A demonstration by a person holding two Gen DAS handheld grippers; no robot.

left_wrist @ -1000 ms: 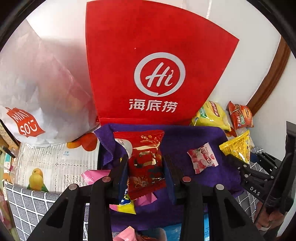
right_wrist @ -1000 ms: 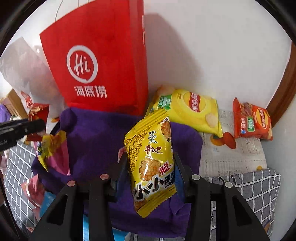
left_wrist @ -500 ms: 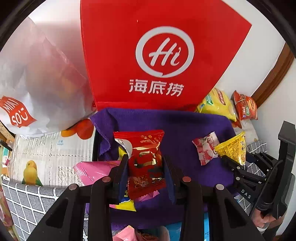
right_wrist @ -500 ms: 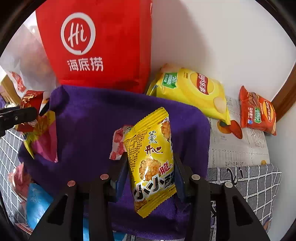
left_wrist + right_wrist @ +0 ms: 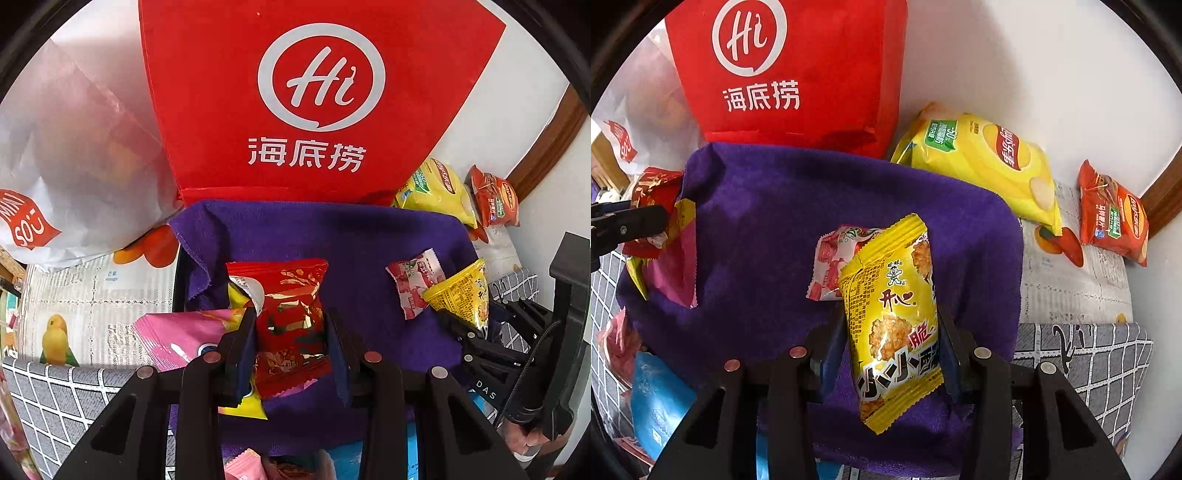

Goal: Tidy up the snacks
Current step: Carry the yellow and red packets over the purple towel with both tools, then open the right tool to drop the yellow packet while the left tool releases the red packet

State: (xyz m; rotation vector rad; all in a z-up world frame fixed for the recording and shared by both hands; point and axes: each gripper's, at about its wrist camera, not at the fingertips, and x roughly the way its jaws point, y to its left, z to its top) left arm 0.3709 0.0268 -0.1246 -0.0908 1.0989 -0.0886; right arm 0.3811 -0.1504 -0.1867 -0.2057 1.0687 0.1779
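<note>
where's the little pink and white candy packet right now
In the right wrist view the pink and white candy packet lies on the purple cloth, just behind the yellow snack.

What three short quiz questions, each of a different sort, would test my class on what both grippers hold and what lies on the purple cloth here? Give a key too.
1. True or false: the left gripper is shut on a red snack packet.
2. The right gripper holds: A) a blue packet, B) a yellow rice-cracker packet, C) nothing.
3. Fill in: the small pink-and-white candy packet lies on the ______ cloth, in front of the red bag.

Key: 1 true; 2 B; 3 purple.
</note>
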